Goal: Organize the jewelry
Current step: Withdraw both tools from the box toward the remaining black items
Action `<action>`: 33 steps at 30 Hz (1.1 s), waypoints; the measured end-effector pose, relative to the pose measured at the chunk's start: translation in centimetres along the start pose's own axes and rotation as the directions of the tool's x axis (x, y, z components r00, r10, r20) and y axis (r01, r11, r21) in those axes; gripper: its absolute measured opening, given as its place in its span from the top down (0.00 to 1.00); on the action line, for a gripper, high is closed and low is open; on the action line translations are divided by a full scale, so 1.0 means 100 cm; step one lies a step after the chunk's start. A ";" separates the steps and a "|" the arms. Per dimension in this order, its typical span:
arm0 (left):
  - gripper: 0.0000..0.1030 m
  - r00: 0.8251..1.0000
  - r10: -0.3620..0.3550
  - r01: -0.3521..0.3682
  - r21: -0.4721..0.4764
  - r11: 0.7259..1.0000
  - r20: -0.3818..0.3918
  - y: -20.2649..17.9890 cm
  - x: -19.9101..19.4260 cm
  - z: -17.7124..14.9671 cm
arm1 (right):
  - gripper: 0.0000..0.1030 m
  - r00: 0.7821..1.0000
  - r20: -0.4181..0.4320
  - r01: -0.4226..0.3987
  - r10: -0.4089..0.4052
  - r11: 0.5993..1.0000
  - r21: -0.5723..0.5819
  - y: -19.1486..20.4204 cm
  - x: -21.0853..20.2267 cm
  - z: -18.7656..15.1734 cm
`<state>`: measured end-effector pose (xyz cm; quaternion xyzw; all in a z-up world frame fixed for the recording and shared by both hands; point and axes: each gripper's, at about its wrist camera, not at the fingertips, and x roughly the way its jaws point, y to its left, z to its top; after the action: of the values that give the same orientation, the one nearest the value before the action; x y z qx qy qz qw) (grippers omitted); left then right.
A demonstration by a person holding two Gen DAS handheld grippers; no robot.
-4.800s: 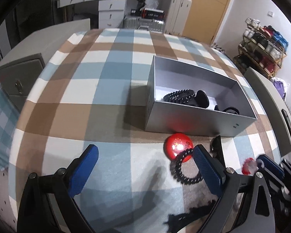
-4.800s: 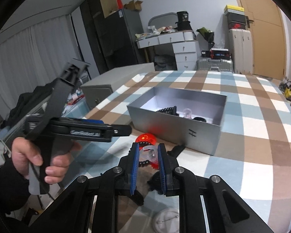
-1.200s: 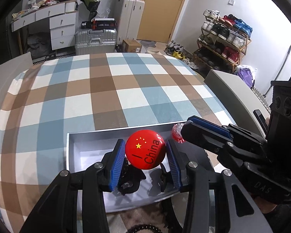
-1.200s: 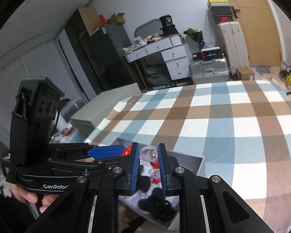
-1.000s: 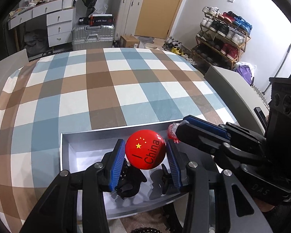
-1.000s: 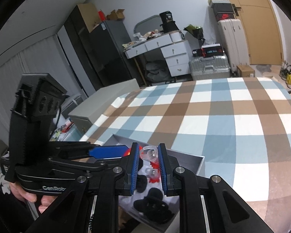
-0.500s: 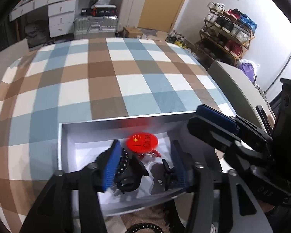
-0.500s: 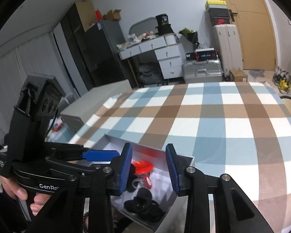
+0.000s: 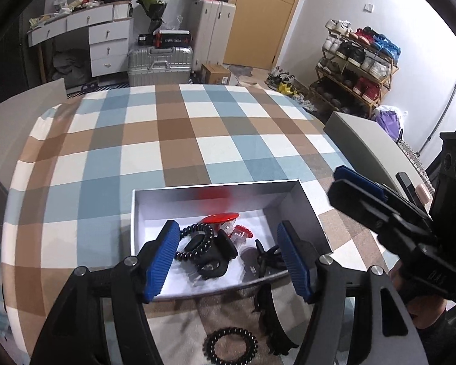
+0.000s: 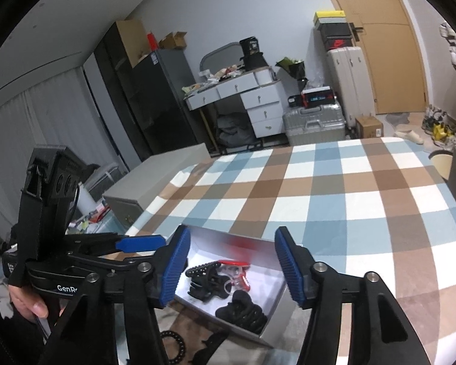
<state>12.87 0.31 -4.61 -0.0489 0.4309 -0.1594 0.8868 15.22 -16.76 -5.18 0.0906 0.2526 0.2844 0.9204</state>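
An open grey box (image 9: 215,186) stands on the checked table, also seen in the right wrist view (image 10: 228,234). In it lie a red round badge (image 9: 220,218) (image 10: 234,263), a clear and red bead bracelet (image 9: 240,234) (image 10: 237,276), a black bead bracelet (image 9: 197,237) and black hair clips (image 10: 240,307). My left gripper (image 9: 229,258) hovers over the box's near side, jaws opening, nothing between the pads. My right gripper (image 10: 232,261) hangs over the same box, jaws opening and empty too. Its blue fingers (image 9: 355,179) reach in from the right.
A black coil hair tie (image 9: 230,348) and a black claw clip (image 9: 270,319) lie on the cloth in front of the box. Low grey cabinets (image 9: 364,146) (image 10: 155,176) flank the table. A hand (image 10: 27,304) holds the left gripper's handle.
Both grippers have opened. The red badge dropped out of the left one and the clear bracelet out of the right one; both now lie in the box. Both grippers rose slightly.
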 end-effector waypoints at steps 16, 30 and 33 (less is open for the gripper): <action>0.22 0.989 0.101 -0.101 -0.004 0.995 0.109 -0.006 -0.041 -0.027 | 0.20 0.998 0.060 0.027 -0.024 0.999 -0.045 0.032 -0.053 -0.016; 0.19 0.987 0.162 -0.162 -0.026 0.987 0.013 0.003 -0.026 -0.084 | 0.09 0.991 -0.108 0.066 -0.076 0.994 -0.090 0.036 -0.064 -0.087; 0.19 0.982 0.190 -0.190 -0.036 0.981 -0.004 0.009 -0.029 -0.097 | 0.09 0.983 -0.161 0.066 -0.084 0.992 -0.111 0.033 -0.062 -0.102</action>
<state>3.87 2.58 -8.68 -0.0237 0.4369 -0.0664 0.8968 3.95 -17.38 -10.32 0.0084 0.3161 0.2689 0.9098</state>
